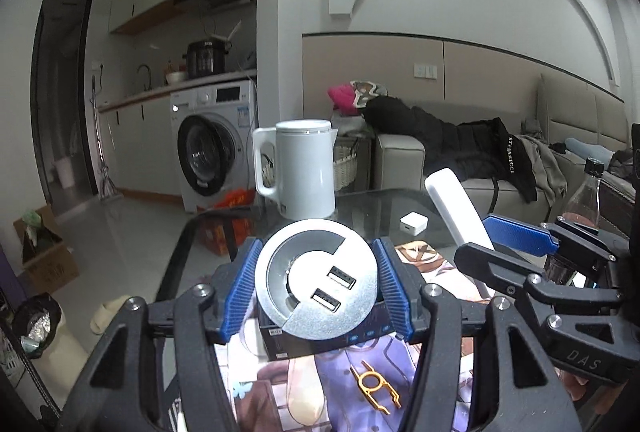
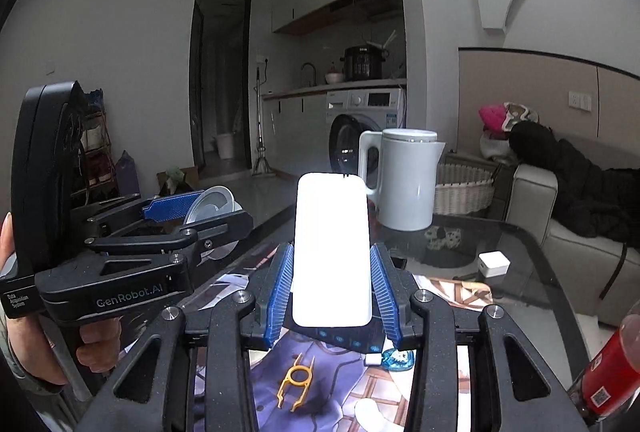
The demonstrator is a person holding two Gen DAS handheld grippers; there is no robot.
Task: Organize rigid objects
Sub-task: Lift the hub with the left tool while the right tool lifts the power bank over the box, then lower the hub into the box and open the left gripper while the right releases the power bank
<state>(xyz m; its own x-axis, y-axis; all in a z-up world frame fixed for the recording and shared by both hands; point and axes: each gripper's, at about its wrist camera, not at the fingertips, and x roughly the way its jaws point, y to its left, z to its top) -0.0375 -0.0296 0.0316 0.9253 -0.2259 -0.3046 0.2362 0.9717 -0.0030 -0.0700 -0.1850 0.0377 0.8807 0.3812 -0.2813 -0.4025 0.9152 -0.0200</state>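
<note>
Grip is firm on both sides at this moment. Left gripper (image 1: 316, 292) is clenched on the round silver USB hub (image 1: 316, 278), its blue pads (image 1: 242, 288) pressing the disc edge at 9 and 3 o'clock, the two ports facing the camera. Right gripper (image 2: 332, 292) is clenched on the white flat device (image 2: 331, 250), which stands upright between the pads, held only by its lower half. Both things hang above the dark box (image 1: 320, 342) on the printed mat (image 1: 280, 392), with the white kettle (image 1: 300, 168) further at 12 o'clock on the glass table (image 2: 520, 252).

I judge that the step is to carry and place these two. To do it well, lower them one after another, because the two tools are near each other. Keep the tall device vertical, since it may pivot in the pads. Open the jaws only when the thing touches a surface. Avoid the orange clip (image 1: 376, 384) and the small white cube (image 1: 414, 224).
</note>
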